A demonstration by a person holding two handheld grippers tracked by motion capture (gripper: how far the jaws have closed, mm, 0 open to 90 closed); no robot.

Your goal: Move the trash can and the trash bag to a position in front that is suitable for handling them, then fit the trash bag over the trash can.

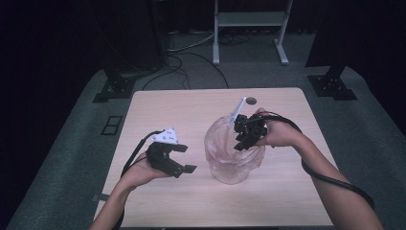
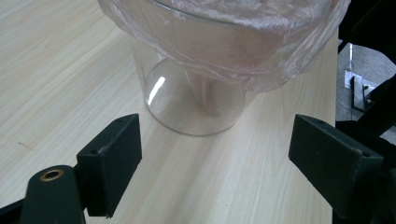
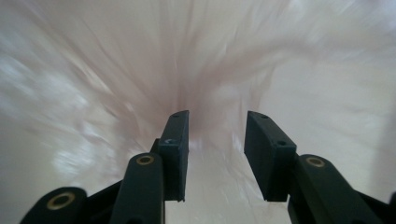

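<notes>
A clear round jar [image 1: 233, 168] stands right of centre on the pale wooden table [image 1: 158, 105], lined with a thin pinkish plastic bag [image 1: 216, 136] folded over its rim. My right gripper [image 1: 239, 143] points down into the jar's mouth. In the right gripper view its jaws [image 3: 217, 140] stand partly apart inside the bag [image 3: 93, 70], with nothing between the pads. My left gripper [image 1: 189, 158] is open on the table just left of the jar. In the left gripper view it [image 2: 215, 140] faces the jar's base [image 2: 196, 109] and the bag's overhang [image 2: 261, 60] without touching.
A small dark round spot [image 1: 250, 100] marks the table behind the jar. Black stand bases [image 1: 114, 88] [image 1: 331, 84] sit on the floor at the table's far corners. A white frame [image 1: 250, 28] and cables [image 1: 191, 62] lie beyond them.
</notes>
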